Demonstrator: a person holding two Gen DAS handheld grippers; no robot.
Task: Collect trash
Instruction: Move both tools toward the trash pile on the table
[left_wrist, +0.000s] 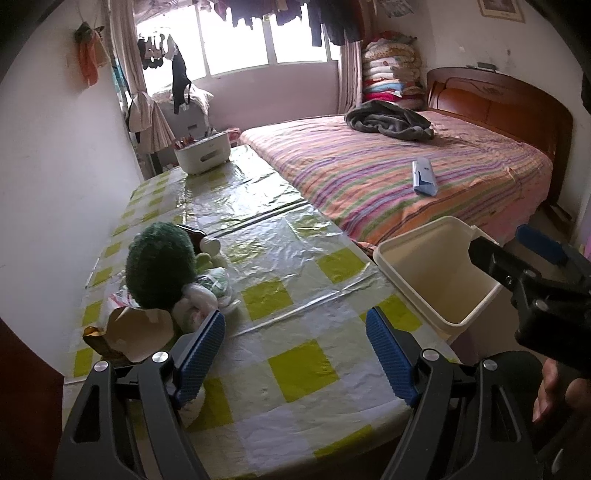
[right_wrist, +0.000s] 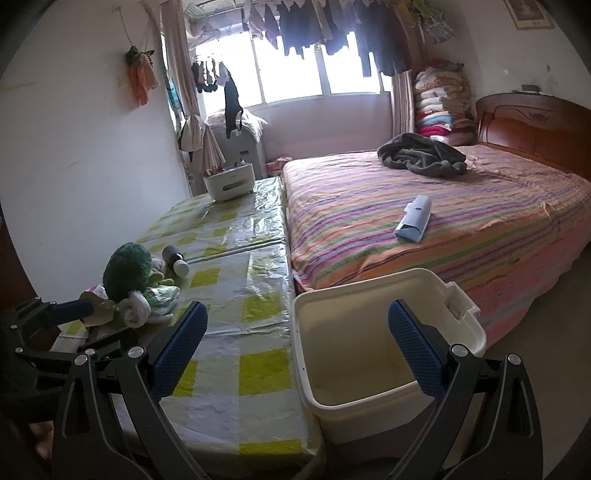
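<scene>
Trash (left_wrist: 192, 299), mostly crumpled bags and a torn carton, sits heaped at the tabletop's (left_wrist: 295, 369) left edge. The empty bin (right_wrist: 373, 343) waits beside it, handy for drops. Left gripper (left_wrist: 295, 354) and right gripper (right_wrist: 299, 347) hover with fingers spread wide, holding nothing.

- Trash pile (left_wrist: 177, 295): crumpled plastic bags, torn cardboard box, dark bottle lying flat; left of frame, on checked tablecloth.
- Cream bin (left_wrist: 436, 273): open, upright, right of frame.

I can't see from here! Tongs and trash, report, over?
Both tongs open: left, right. Trash pile untouched on table. Bin empty, beside table. Nothing in the way.
</scene>
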